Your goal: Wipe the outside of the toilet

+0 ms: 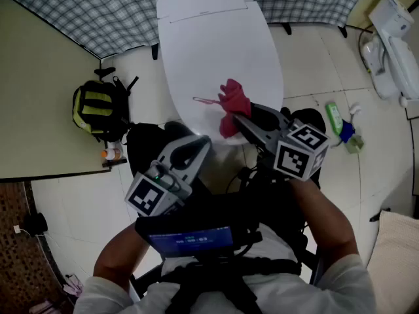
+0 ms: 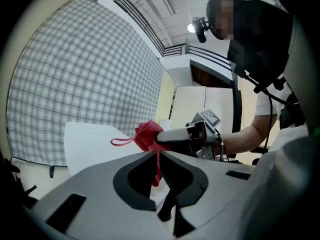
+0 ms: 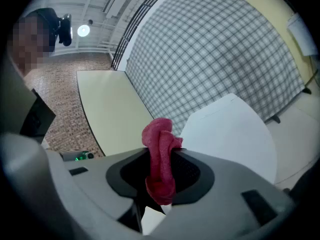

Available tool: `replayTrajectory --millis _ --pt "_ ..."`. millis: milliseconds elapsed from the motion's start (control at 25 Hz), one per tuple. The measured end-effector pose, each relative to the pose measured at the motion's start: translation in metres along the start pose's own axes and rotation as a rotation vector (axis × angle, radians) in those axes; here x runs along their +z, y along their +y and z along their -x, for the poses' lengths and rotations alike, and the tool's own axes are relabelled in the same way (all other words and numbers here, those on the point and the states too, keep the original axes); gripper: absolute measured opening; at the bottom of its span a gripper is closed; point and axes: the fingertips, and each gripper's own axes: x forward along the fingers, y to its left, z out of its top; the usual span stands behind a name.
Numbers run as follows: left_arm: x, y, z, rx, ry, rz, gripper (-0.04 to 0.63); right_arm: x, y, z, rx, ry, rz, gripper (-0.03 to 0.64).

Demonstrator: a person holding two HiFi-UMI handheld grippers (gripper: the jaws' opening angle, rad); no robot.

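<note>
Room: pale tiled floor (image 1: pixel 308 64), with a blue-grey checked curtain (image 1: pixel 91 12) hung along the back behind the fixture.
Far left: a yellow-and-black backpack (image 1: pixel 98 110) sits on the floor against a beige panel, well apart from the work.
Left hand-held gripper (image 1: pixel 200 142): jaws pressed together, and I judge it empty. It is level and aimed towards the cloth, its tips just short of the front of the lid.
Toilet (image 1: pixel 216 51): white, lid down, standing in the middle of the floor against the curtain. Its outside is hard, glossy and curved, so a cloth should slide easily over it.
Red cloth (image 1: pixel 234 100): bunched up over the front part of the lid. A thin loop trails off to the left.
Right hand-held gripper (image 1: pixel 239 120): pinching the red cloth at its middle, with a wad standing above the jaws and a tail hanging below.
Far right: a green bottle (image 1: pixel 334 118) lies on the tiles, with a white appliance (image 1: pixel 393 44) beyond it.
Handling: the cloth looks light, soft and limp, so it will fold and drag under pressure.
Where to hold: the bunched middle, as now, with enough fabric left free to press flat.
</note>
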Motion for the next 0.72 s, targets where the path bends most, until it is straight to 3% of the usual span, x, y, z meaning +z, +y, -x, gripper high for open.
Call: replayTrajectory --millis 120,360,480,720 --pt "-0.003 0.0 -0.003 0.026 0.036 0.011 0.002 0.004 -0.017 0.009 -0.037 -0.01 -0.008 0.121" --pt "0.009 0.023 -0.023 0.068 0.019 0.044 0.002 0.031 -0.07 0.042 -0.176 -0.086 -0.056 0.123" --pt "-0.003 0.038 -0.04 0.096 0.045 0.066 0.002 0.049 -0.111 0.063 -0.244 -0.096 -0.032 0.123" --pt "-0.019 0.053 -0.091 0.12 0.095 0.149 0.002 0.084 -0.206 0.102 -0.33 -0.176 -0.097 0.123"
